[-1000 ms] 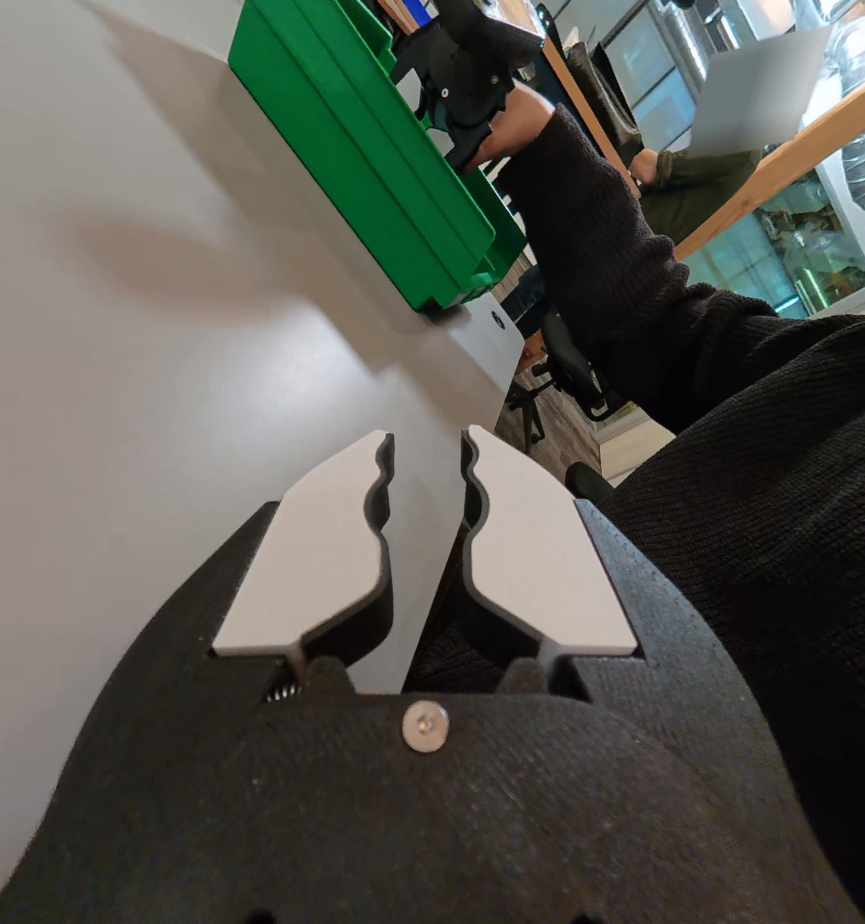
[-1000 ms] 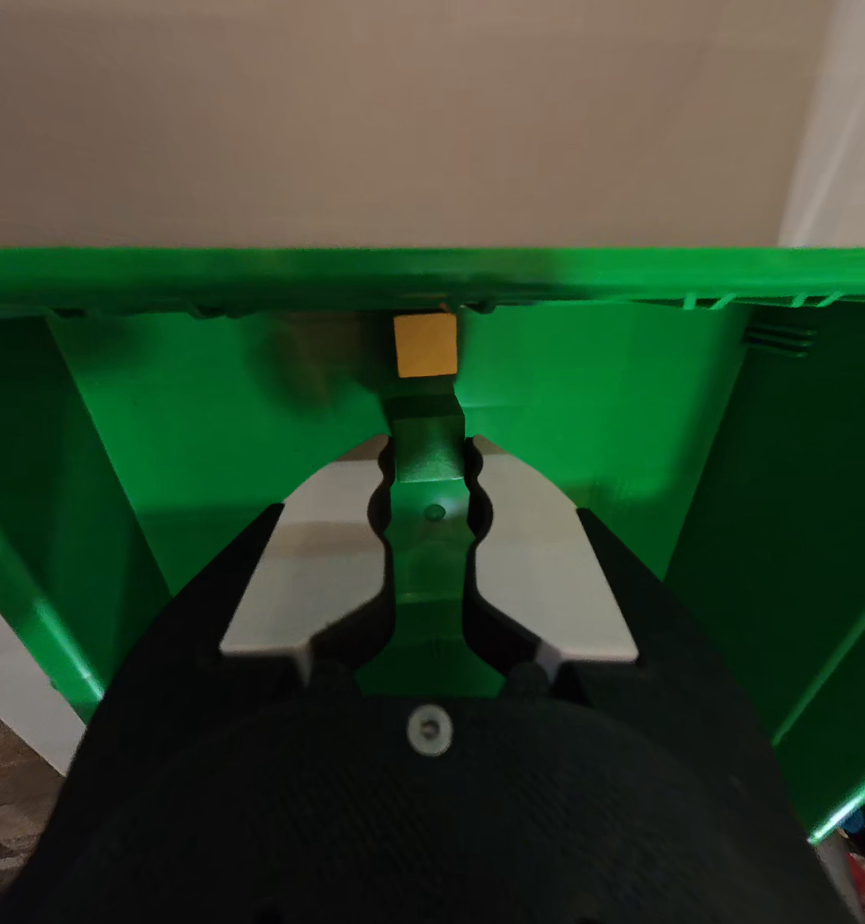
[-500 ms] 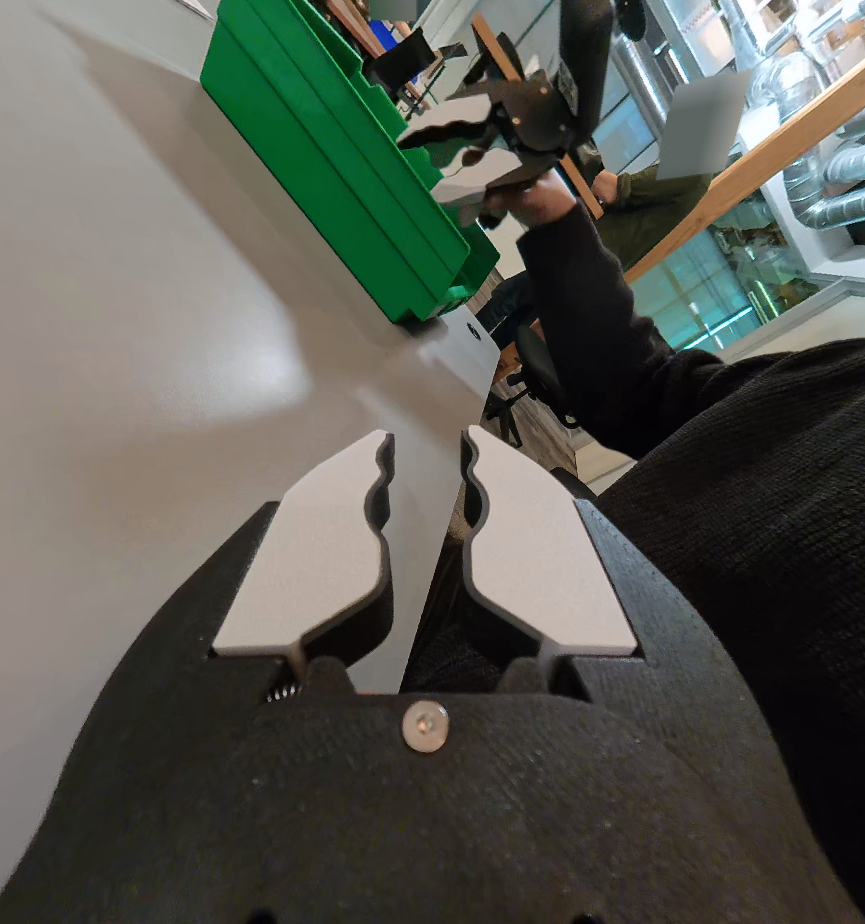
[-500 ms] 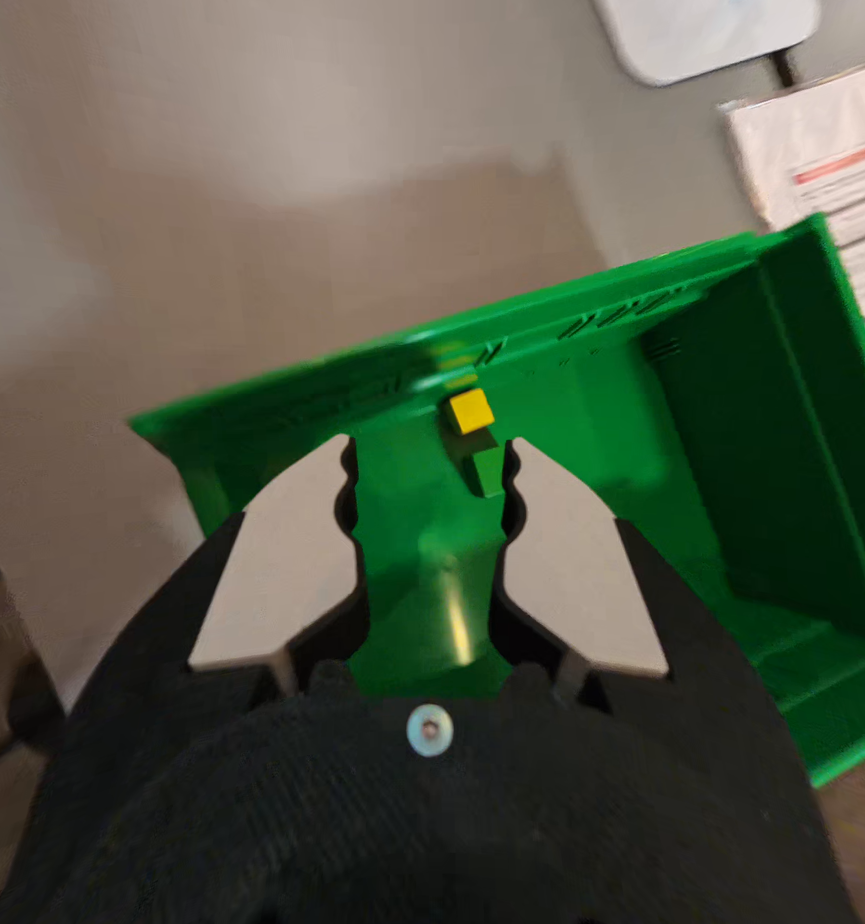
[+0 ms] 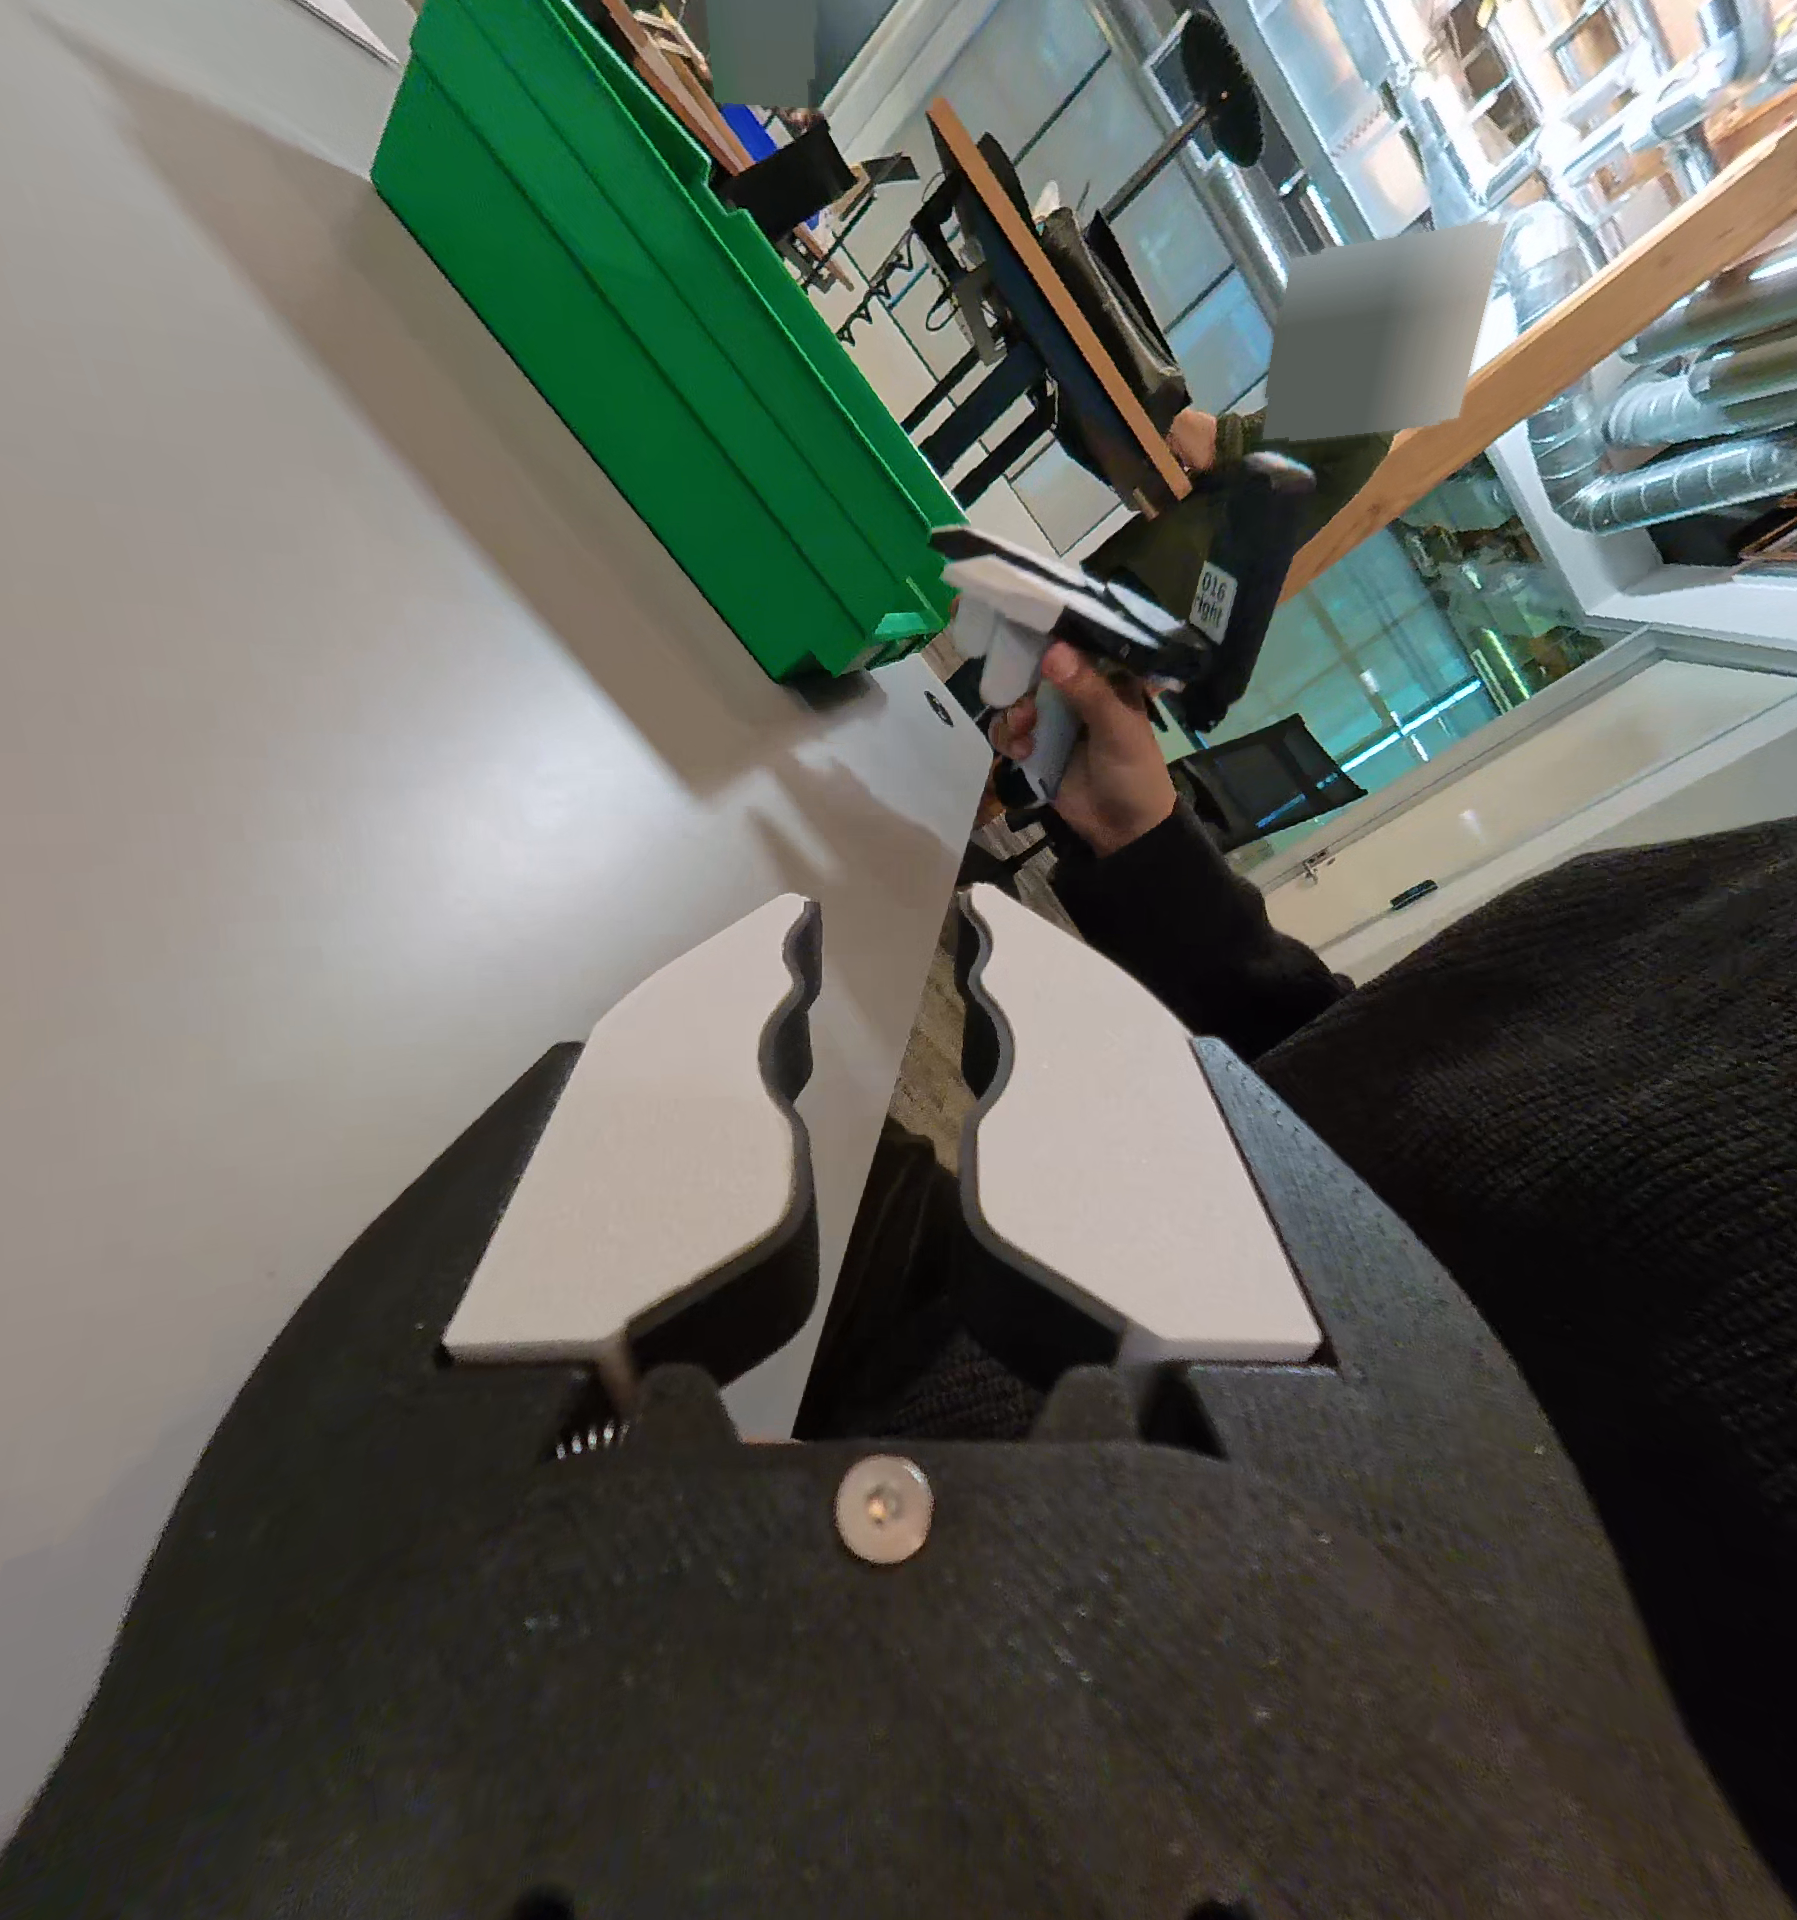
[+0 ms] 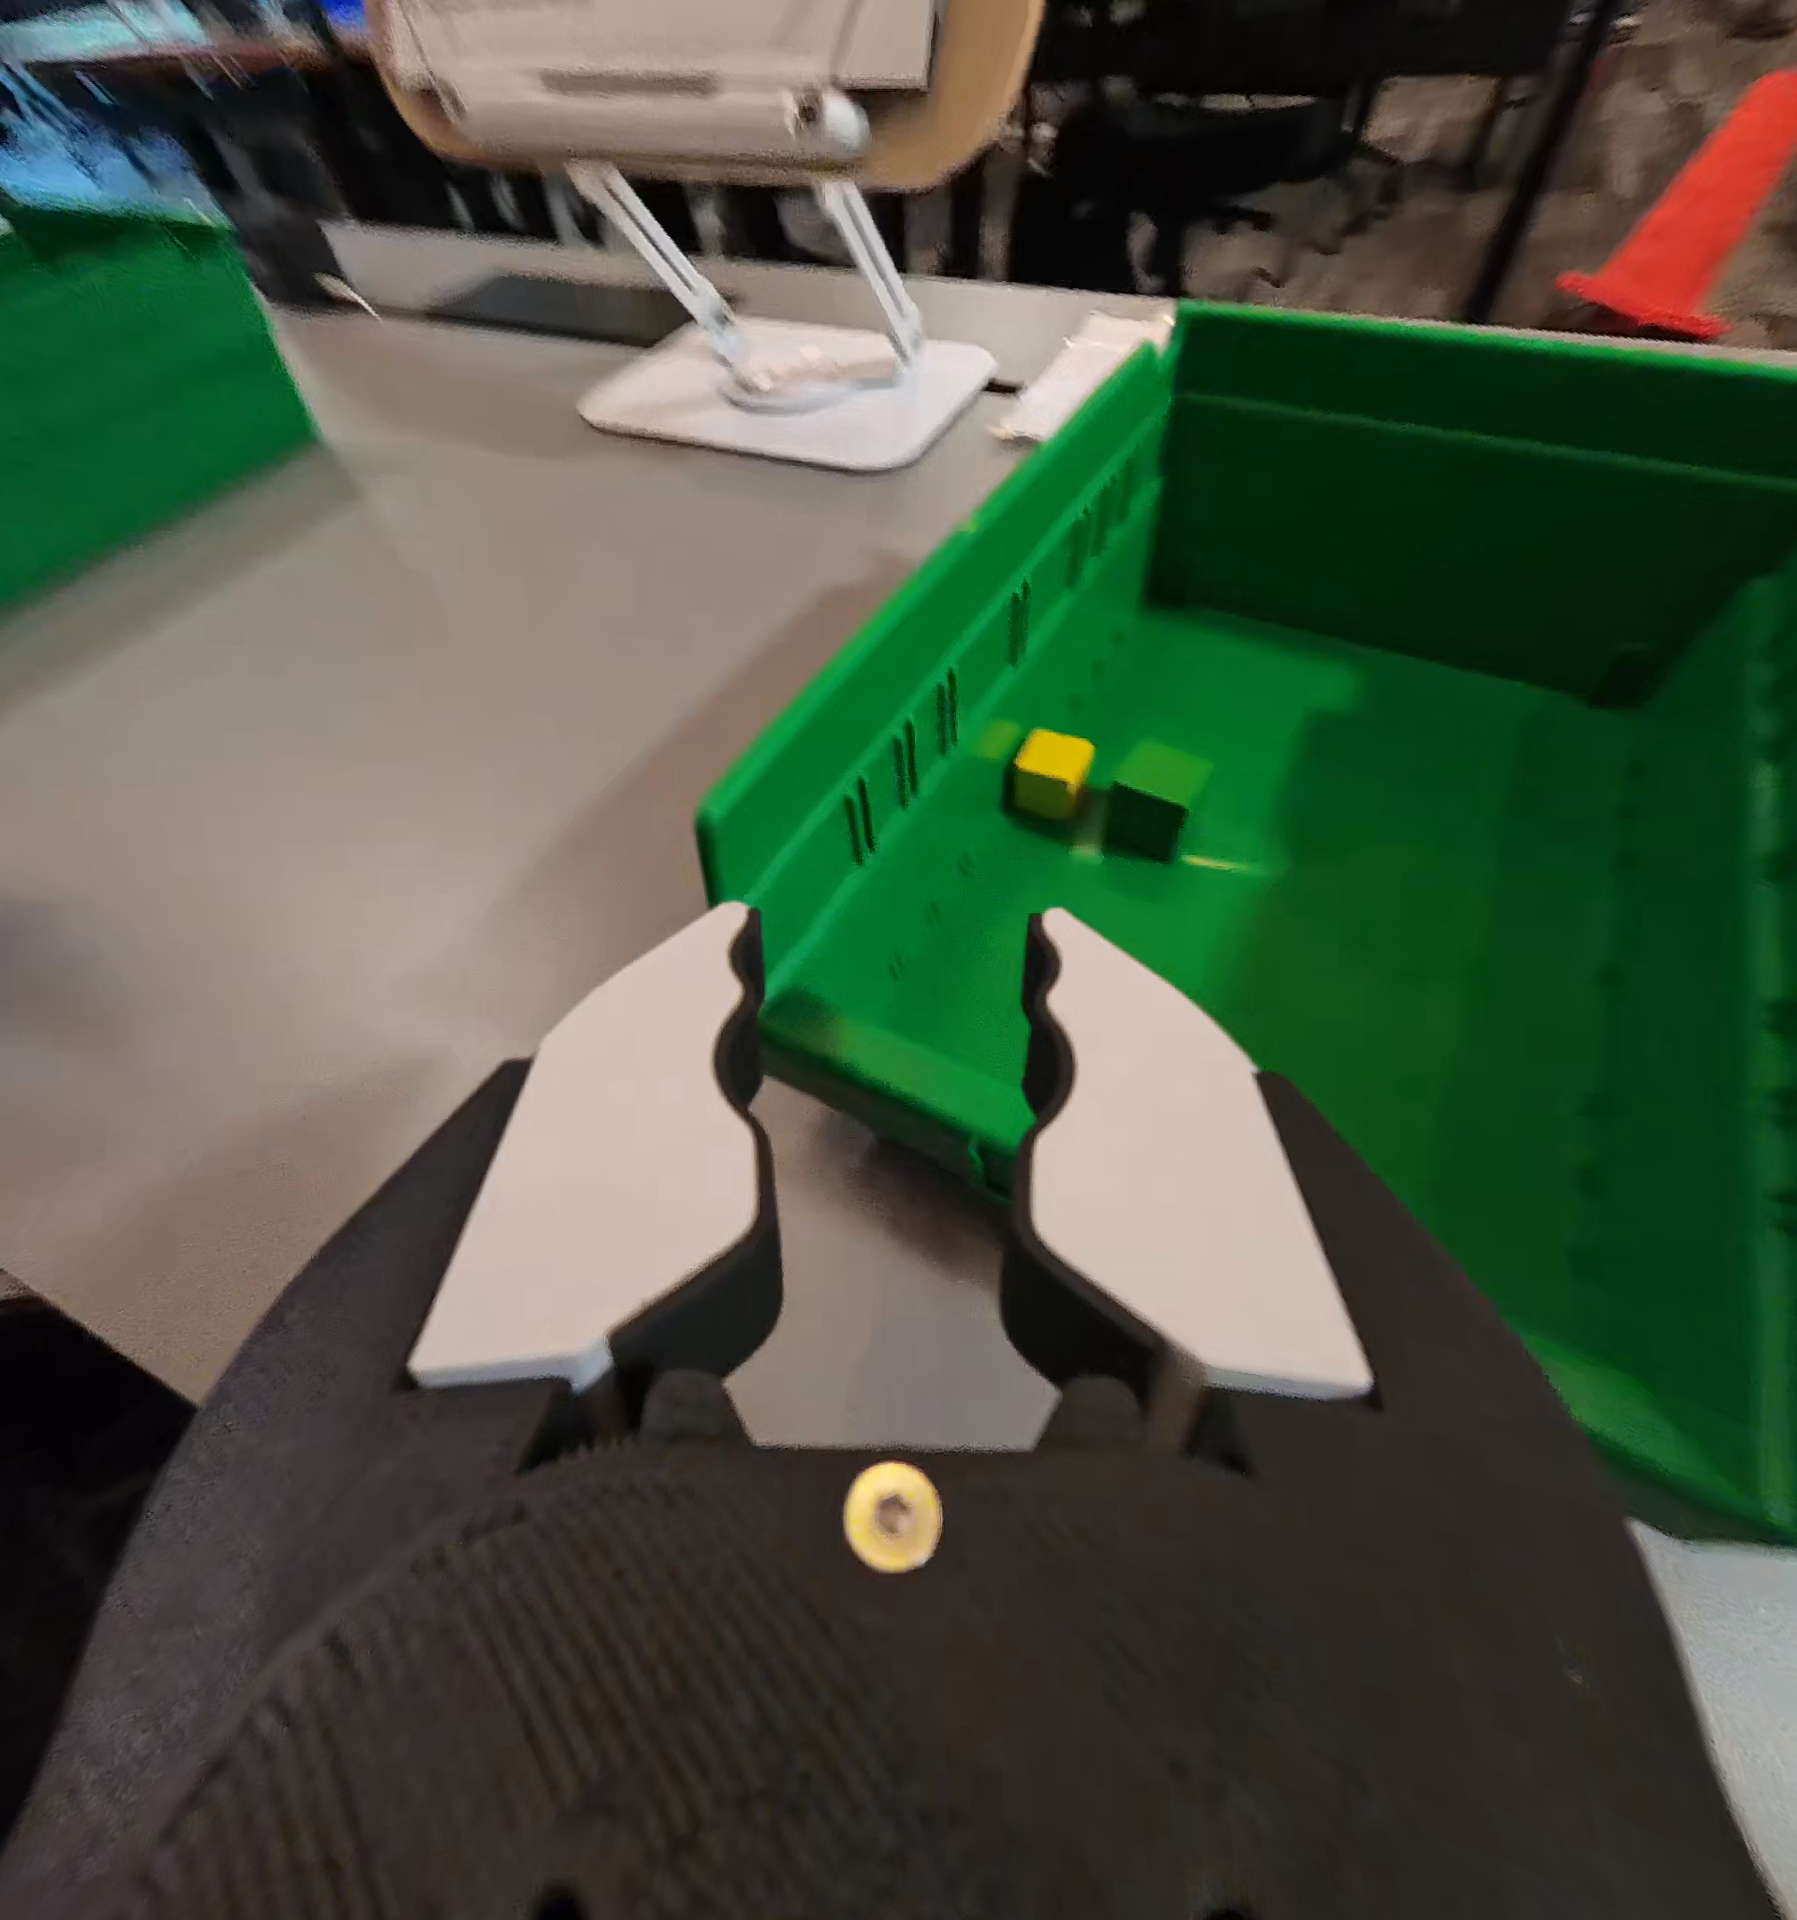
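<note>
Grey and matte, the table (image 6: pixel 354 779) carries a green bin (image 6: pixel 1496 1039) at its near edge; a second green bin (image 6: pixel 73 416) and a white stand (image 6: pixel 790 410) sit farther back. Inside the near bin, by its left wall, a yellow cube (image 6: pixel 1052 771) lies just beside a dark green cube (image 6: pixel 1148 812); whether they touch is unclear. The right gripper (image 6: pixel 889 935) hovers in front of the bin's near corner, above the table, its fingers (image 6: pixel 613 1143) spread and holding nothing. The left gripper (image 5: pixel 889 920) sits low along the table's edge, well apart from the bin, fingers parted and likewise empty, next to a dark knitted sleeve (image 5: pixel 1548 1195).
</note>
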A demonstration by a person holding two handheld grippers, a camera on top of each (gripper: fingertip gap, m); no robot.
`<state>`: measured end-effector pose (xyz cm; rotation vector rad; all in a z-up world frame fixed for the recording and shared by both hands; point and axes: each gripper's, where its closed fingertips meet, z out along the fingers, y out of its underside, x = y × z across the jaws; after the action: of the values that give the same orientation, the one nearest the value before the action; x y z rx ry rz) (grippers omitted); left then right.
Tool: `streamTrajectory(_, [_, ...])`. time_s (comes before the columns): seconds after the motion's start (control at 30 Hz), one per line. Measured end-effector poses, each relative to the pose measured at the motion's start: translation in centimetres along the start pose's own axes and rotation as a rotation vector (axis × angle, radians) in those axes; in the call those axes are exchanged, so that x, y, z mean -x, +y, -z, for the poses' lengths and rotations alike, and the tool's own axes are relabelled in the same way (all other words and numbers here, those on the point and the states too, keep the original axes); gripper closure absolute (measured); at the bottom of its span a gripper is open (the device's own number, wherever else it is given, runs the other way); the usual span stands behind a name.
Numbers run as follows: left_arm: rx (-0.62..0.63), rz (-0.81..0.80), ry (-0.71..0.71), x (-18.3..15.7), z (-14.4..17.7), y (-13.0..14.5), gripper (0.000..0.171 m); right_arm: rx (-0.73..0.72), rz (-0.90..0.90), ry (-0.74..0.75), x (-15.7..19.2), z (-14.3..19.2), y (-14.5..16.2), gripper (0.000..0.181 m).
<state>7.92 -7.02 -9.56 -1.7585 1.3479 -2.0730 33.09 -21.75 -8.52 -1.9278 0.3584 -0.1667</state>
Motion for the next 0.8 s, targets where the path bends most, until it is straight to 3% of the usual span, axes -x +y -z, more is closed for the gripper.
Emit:
streamTrajectory(0.37, [-0.075, 0.025, 0.032, -1.2, 0.4, -0.9, 0.148, 0.162, 0.137, 0.010, 3.8, -3.3, 1.6, 0.121])
streamTrajectory(0.47, [-0.089, 0.027, 0.033, -1.3, 0.6, -1.1, 0.148, 0.199, 0.136, 0.023, 3.4, -4.1, 2.8, 0.134])
streamTrajectory(0.57, [-0.096, 0.033, 0.042, -1.6, 0.6, -1.3, 0.148, 0.190, 0.159, 0.048, 3.0, -3.7, 2.8, 0.165])
streamTrajectory(0.8, [-0.086, 0.039, 0.049, -1.7, 0.4, -1.1, 0.148, 0.203, 0.191, 0.067, 2.9, -2.8, 3.3, 0.170])
